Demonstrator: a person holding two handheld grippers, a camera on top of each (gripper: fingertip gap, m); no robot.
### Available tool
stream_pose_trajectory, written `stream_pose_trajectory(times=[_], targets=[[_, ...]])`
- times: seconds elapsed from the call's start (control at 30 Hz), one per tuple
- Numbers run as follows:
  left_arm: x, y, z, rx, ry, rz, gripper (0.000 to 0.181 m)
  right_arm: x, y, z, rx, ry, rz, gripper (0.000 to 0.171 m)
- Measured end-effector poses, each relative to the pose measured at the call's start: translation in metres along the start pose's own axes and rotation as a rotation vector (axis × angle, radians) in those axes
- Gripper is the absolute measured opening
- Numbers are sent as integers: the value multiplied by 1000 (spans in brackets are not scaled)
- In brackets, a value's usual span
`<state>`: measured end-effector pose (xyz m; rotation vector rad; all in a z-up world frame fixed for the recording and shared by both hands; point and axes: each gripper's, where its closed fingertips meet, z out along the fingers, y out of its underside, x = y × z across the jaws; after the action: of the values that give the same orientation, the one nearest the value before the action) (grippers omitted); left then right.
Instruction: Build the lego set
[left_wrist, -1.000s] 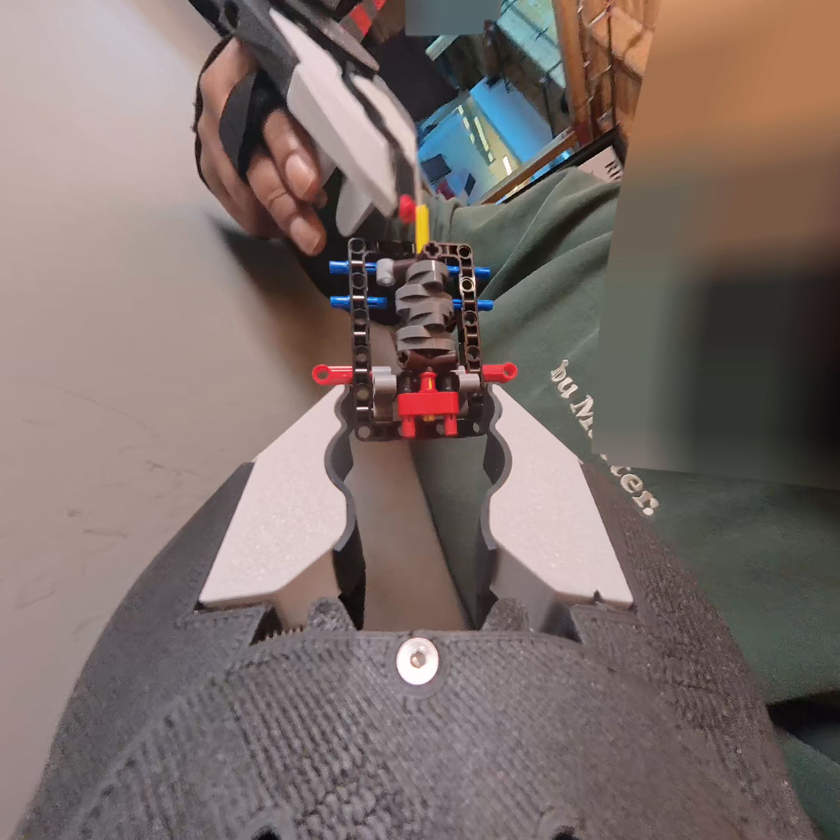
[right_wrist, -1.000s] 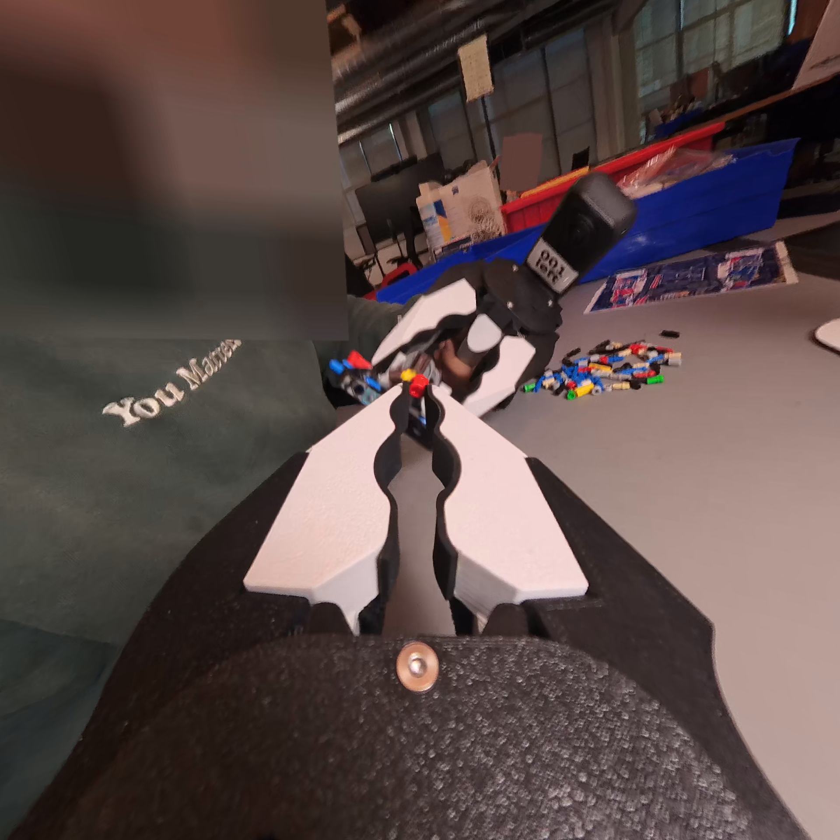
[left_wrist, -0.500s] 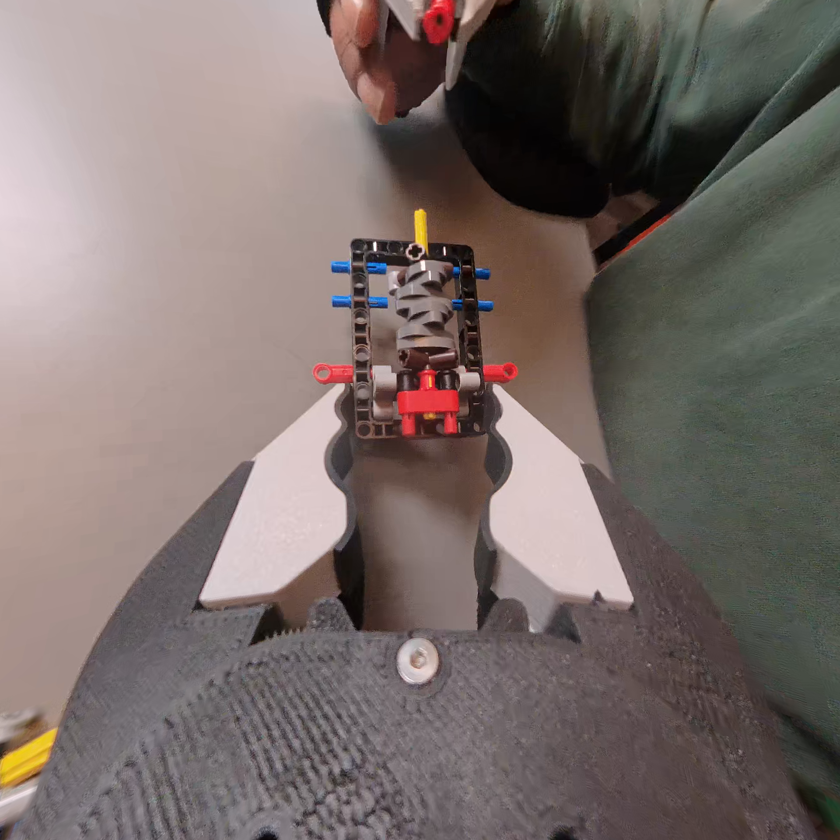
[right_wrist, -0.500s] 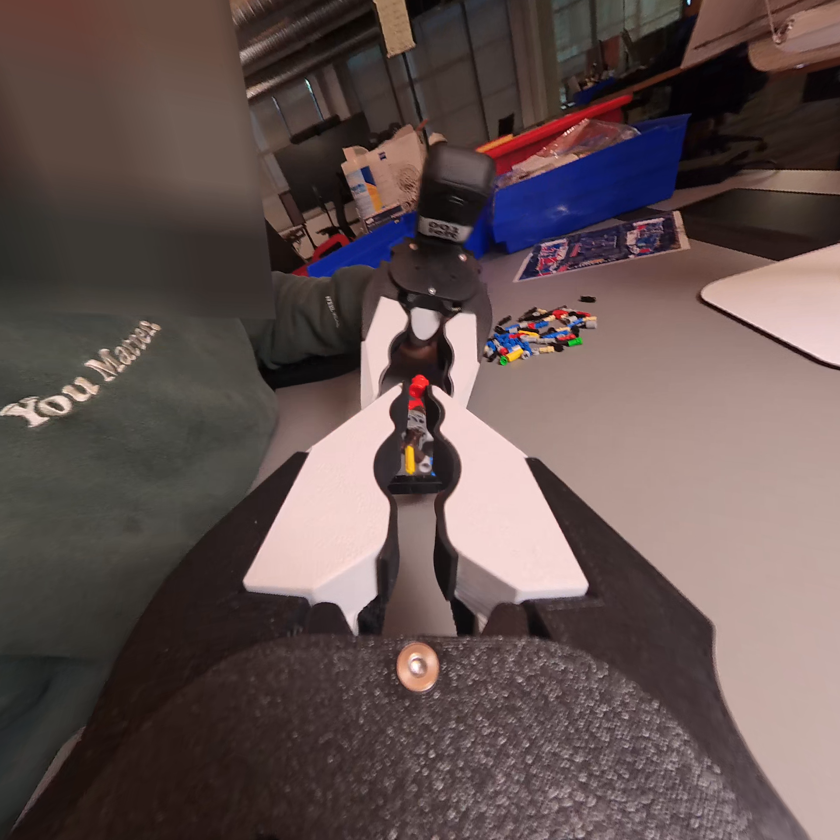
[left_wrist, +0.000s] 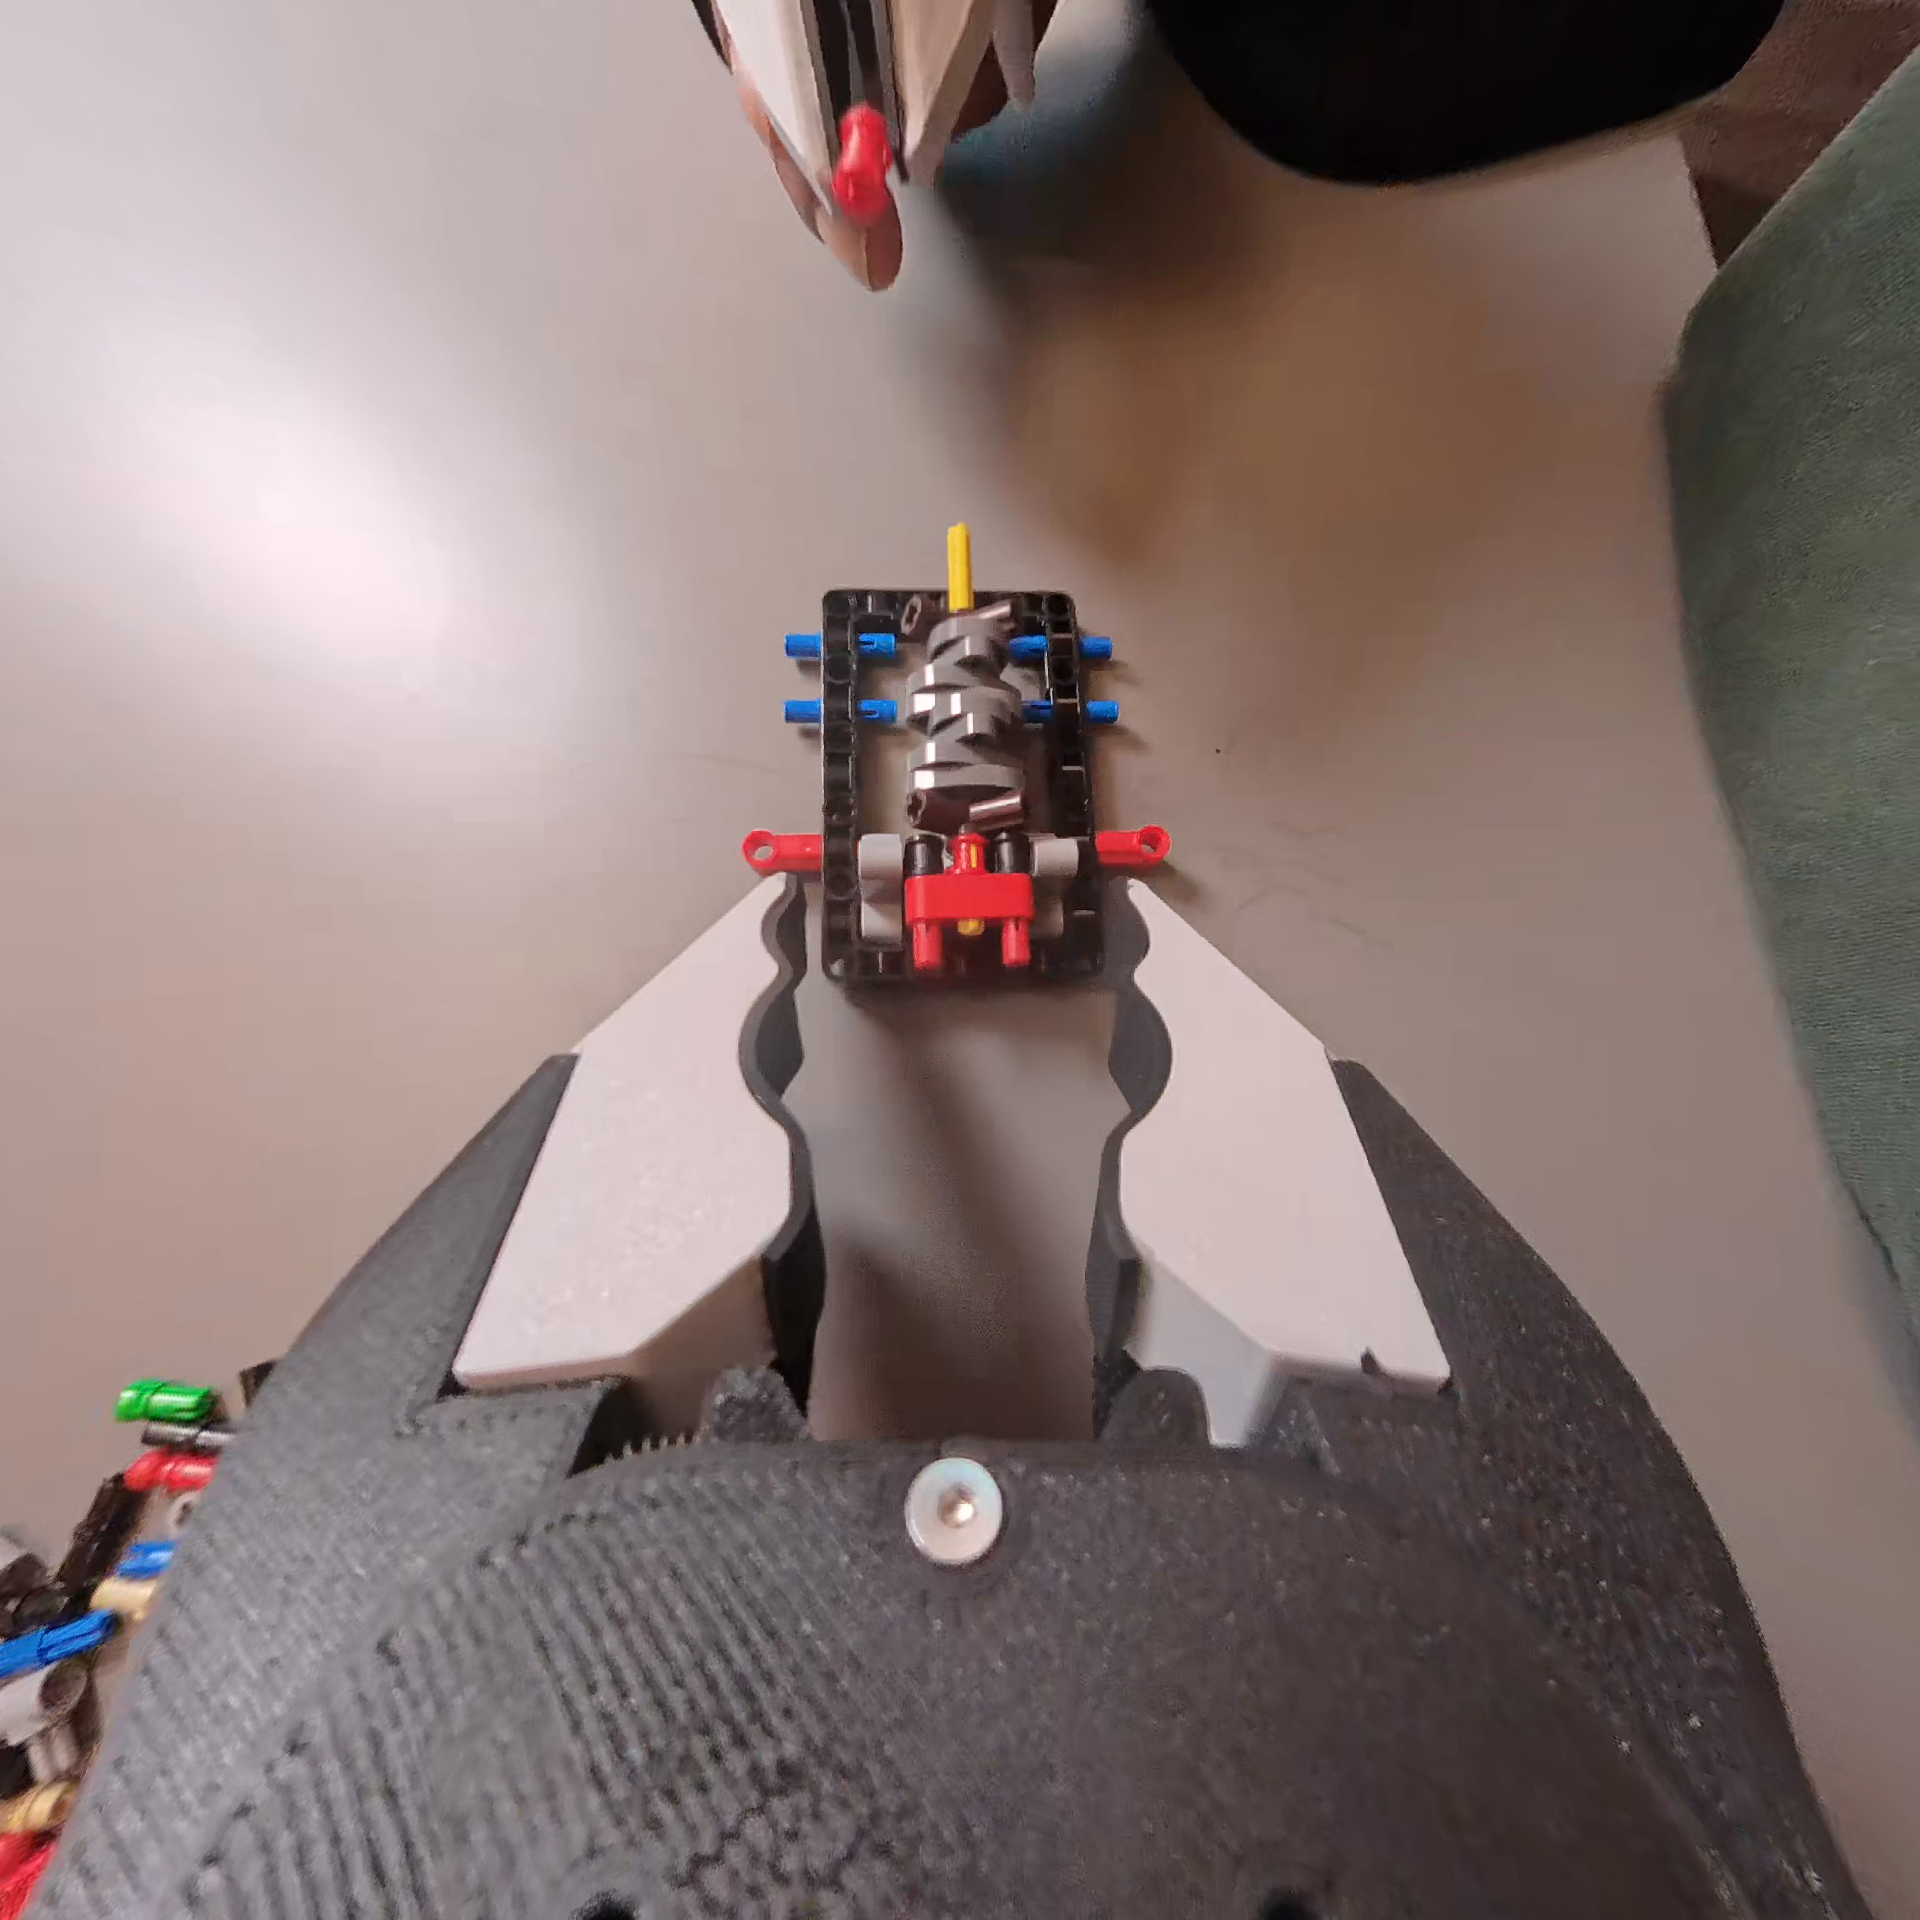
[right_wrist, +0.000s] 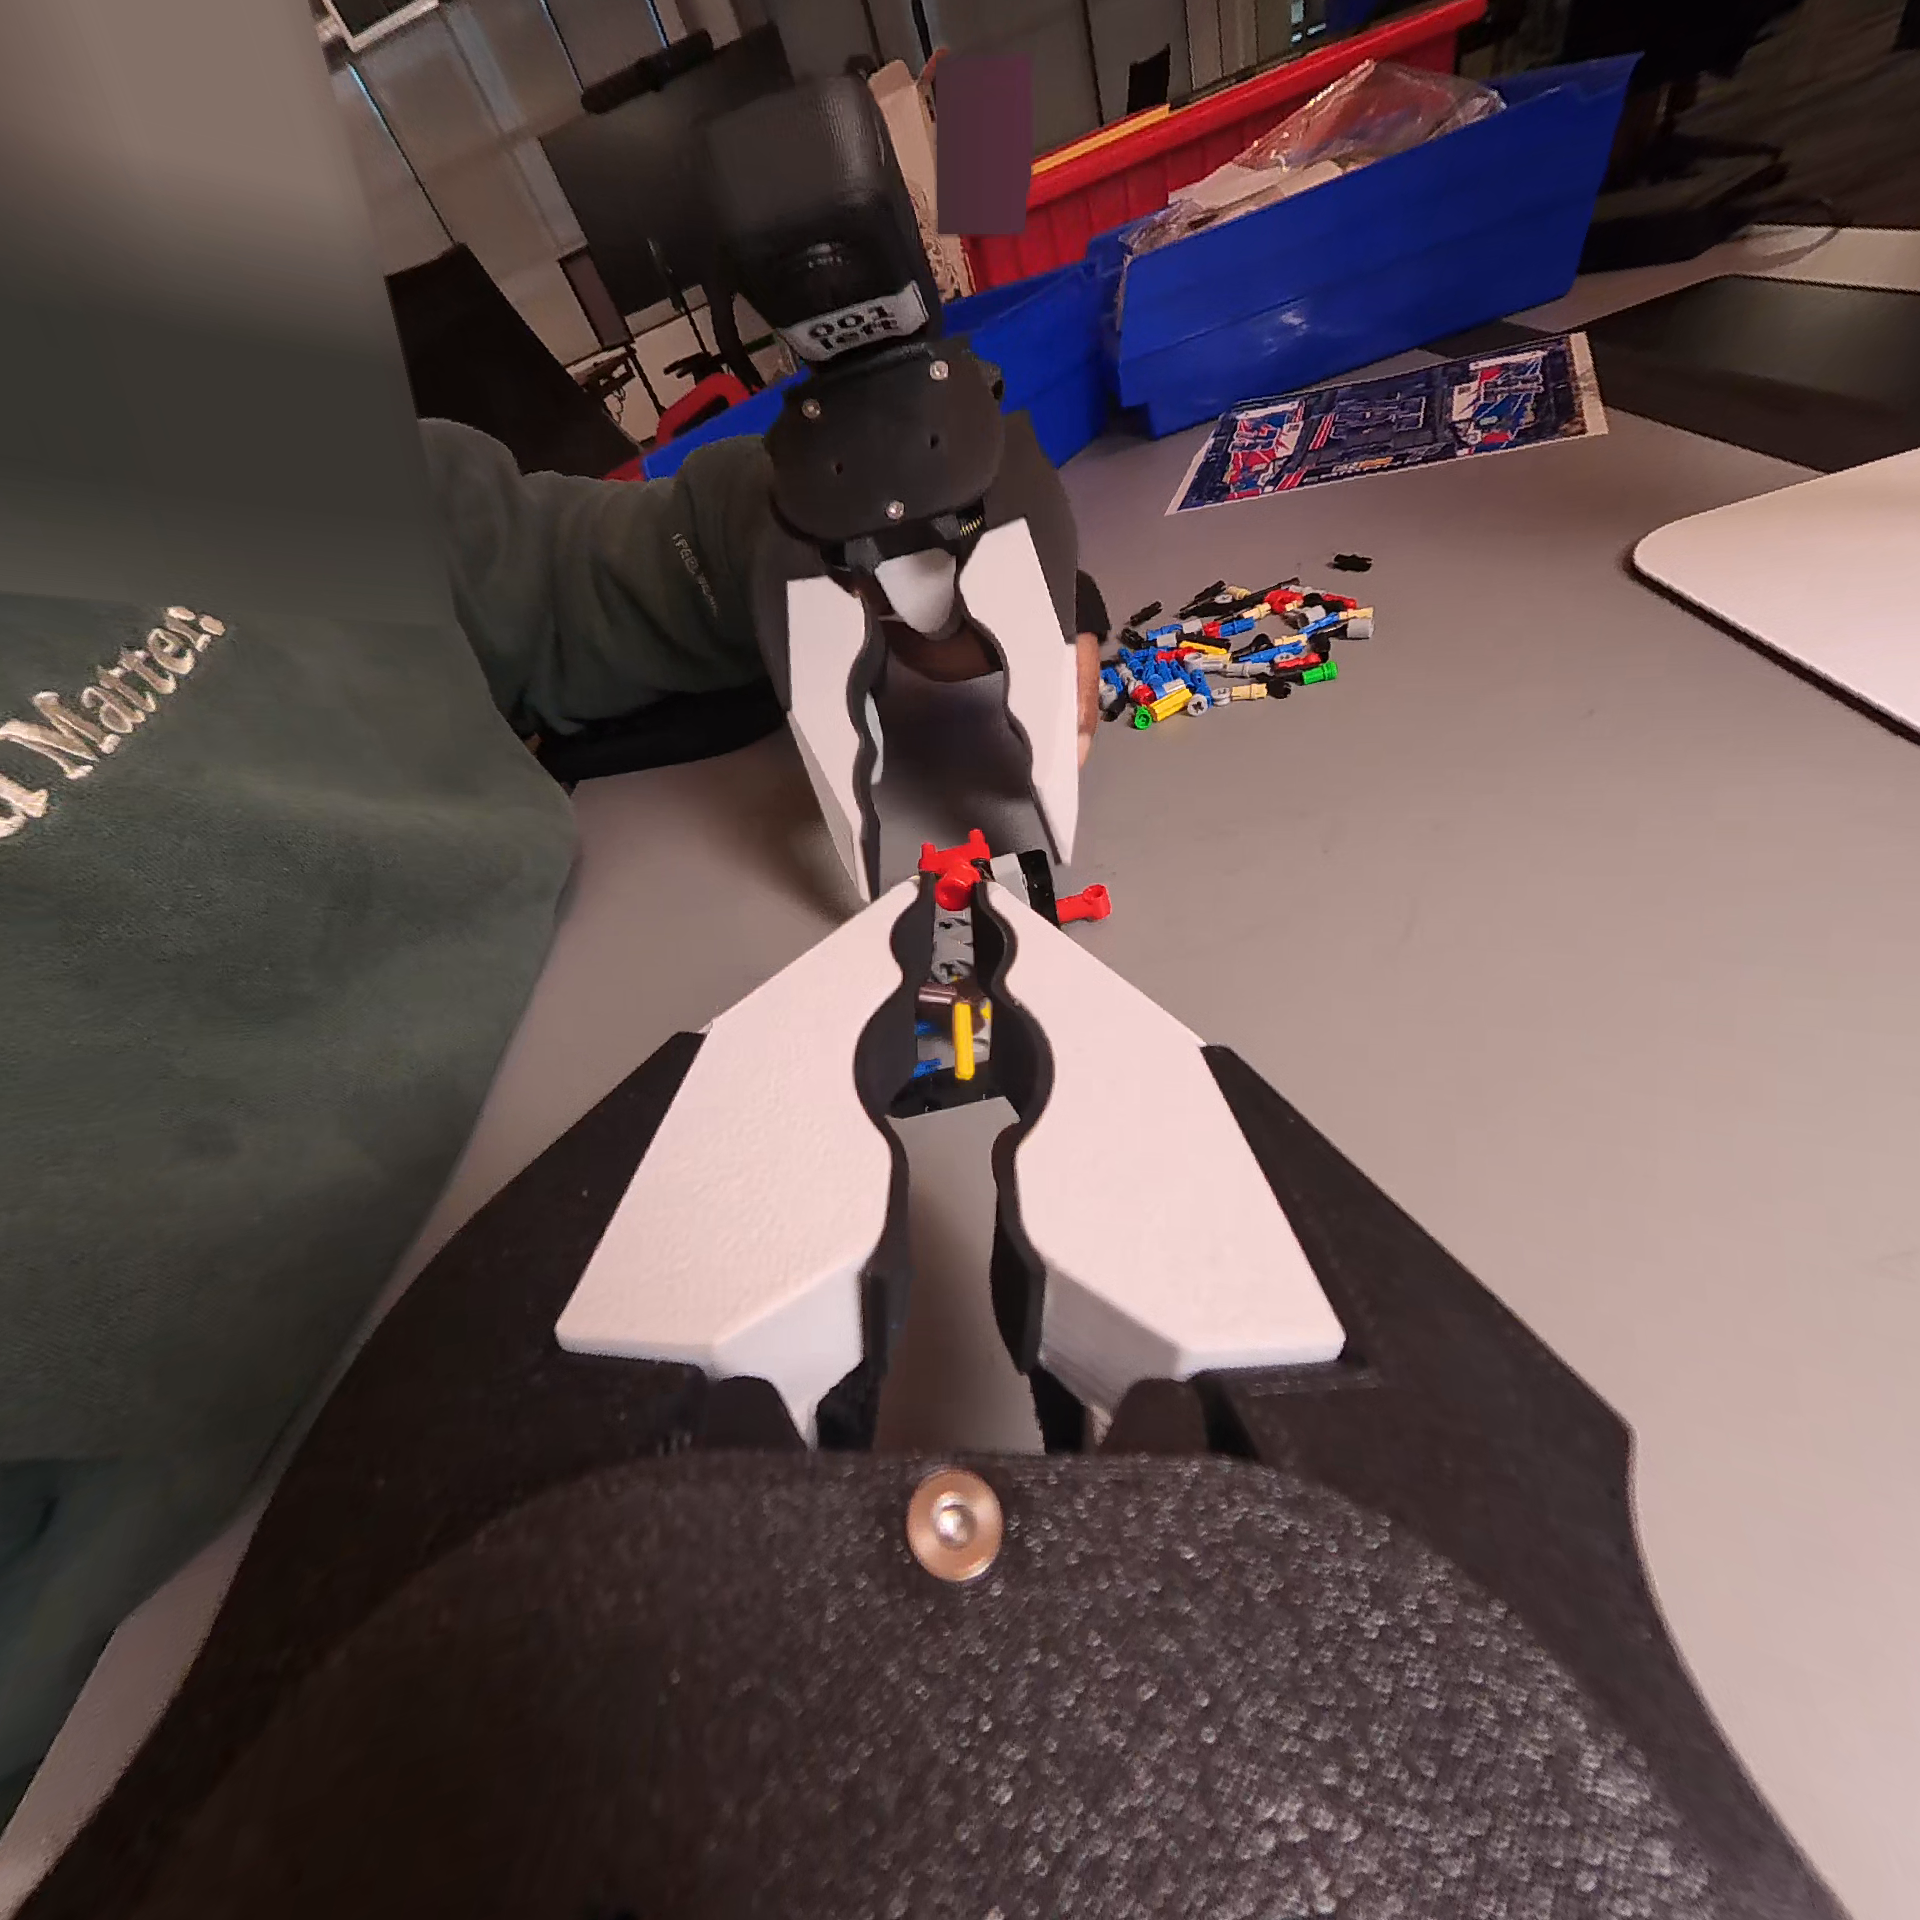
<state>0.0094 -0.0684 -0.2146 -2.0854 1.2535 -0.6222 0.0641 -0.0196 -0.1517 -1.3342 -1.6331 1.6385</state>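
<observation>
My left gripper (left_wrist: 961, 904) is shut on the near end of a black rectangular frame (left_wrist: 961, 790), which sits low over the grey table. The frame carries a grey crank, blue pins, red side connectors, a red block and a yellow axle (left_wrist: 957, 566) sticking out of its far end. My right gripper (right_wrist: 951, 891) is shut on a small red piece (right_wrist: 951, 883). It faces the left gripper (right_wrist: 964, 862) head-on, above the frame's yellow axle (right_wrist: 964, 1034). In the left wrist view the right gripper (left_wrist: 868, 177) holds the red piece beyond the axle, apart from it.
A pile of loose small pieces (right_wrist: 1236, 649) lies on the table behind the left gripper and also shows in the left wrist view (left_wrist: 94, 1538). Blue bins (right_wrist: 1351, 249), an instruction sheet (right_wrist: 1392, 426) and a white board (right_wrist: 1808, 582) lie farther off. A person's green sweatshirt (right_wrist: 208, 935) is close on the left. Across from one pair of fingers to the other is roughly 10 cm.
The left gripper has swung the frame from in front of the person down over the table. The right gripper's red piece, earlier at the yellow axle's tip, now stands apart from it.
</observation>
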Motion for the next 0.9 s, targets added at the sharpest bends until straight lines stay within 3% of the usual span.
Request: stream_pose_trajectory(times=[0.17, 0.47, 0.63, 0.9], targets=[[0, -17, -5, 94, -12, -10, 42, 0, 14, 1, -95, 18, -44, 5], [4, -29, 17, 76, -65, 59, 39, 1, 21, 0, -157, 44, -70, 5], [-2, -25, 21, 54, -75, 24, 22, 1, 38, -2, -254, 52, -87, 5], [-1, -24, 21, 88, 22, -127, 21, 0, 49, 0, -301, 39, -72, 5]])
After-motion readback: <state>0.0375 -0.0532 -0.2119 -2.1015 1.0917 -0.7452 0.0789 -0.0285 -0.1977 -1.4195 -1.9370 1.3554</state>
